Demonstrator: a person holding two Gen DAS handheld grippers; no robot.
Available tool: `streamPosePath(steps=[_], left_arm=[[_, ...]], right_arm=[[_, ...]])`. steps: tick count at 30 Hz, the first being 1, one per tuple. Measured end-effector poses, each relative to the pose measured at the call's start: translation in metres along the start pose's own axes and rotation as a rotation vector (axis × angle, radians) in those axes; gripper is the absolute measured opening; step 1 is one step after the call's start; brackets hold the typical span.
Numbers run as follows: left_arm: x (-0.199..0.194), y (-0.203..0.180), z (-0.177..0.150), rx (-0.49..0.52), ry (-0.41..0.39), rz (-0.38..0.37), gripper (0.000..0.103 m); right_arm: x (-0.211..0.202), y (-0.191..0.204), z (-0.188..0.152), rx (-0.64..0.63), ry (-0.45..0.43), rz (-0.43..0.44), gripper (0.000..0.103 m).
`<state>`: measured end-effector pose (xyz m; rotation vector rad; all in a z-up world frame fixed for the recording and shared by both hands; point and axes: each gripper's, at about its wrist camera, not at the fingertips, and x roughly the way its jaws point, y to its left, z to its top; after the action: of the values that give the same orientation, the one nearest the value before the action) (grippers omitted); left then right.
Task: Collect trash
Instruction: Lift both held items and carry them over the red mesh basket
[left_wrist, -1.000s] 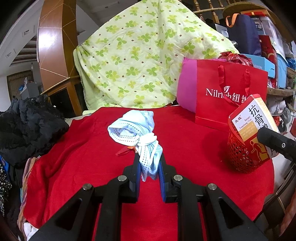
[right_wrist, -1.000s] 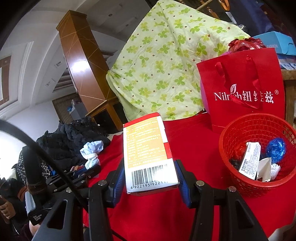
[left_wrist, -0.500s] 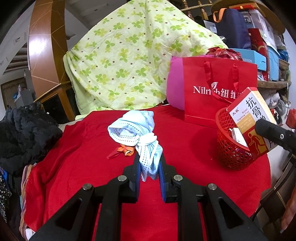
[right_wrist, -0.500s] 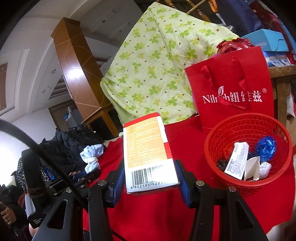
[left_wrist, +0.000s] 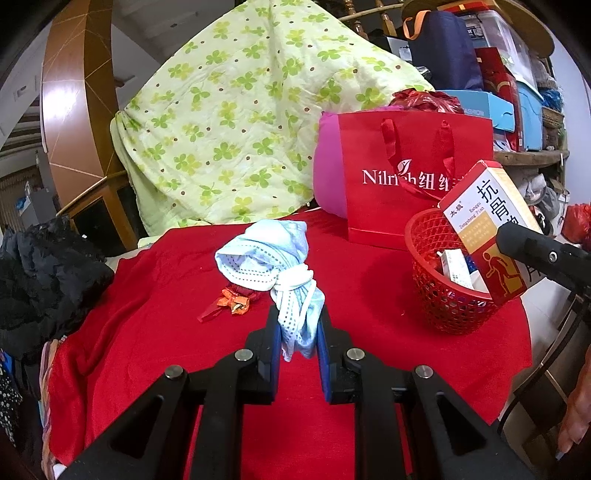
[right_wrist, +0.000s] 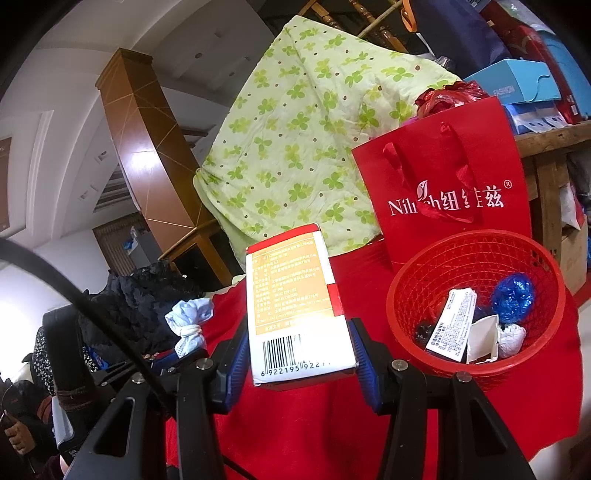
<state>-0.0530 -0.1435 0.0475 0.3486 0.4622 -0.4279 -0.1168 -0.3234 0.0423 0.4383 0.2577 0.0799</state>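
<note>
The red basket (right_wrist: 476, 295) near the table's right edge already held some trash: a blue foil ball, a white wad and paper scraps. The right gripper (right_wrist: 299, 354) was clamped on a medicine box (right_wrist: 295, 302), held upright just beside the basket but not yet in it. The left gripper (left_wrist: 298, 332) was pinched shut on a knotted bundle of face masks (left_wrist: 273, 258), lifted over the middle of the red tablecloth (left_wrist: 369, 288). An orange candy wrapper (left_wrist: 232, 301) still lay on the cloth, so, by my reading, the job was roughly half done.

Left gripper (left_wrist: 297, 332) pinched nearly closed; right gripper (right_wrist: 299, 350) clamped wider, both holding loads
</note>
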Motion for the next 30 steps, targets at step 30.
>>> streamPosePath(steps=[30], left_arm=[[0.003,-0.046,0.017,0.077,0.002,-0.061,0.019]], right_arm=[[-0.034,-0.046,0.011,0.099,-0.077,-0.082,0.053]])
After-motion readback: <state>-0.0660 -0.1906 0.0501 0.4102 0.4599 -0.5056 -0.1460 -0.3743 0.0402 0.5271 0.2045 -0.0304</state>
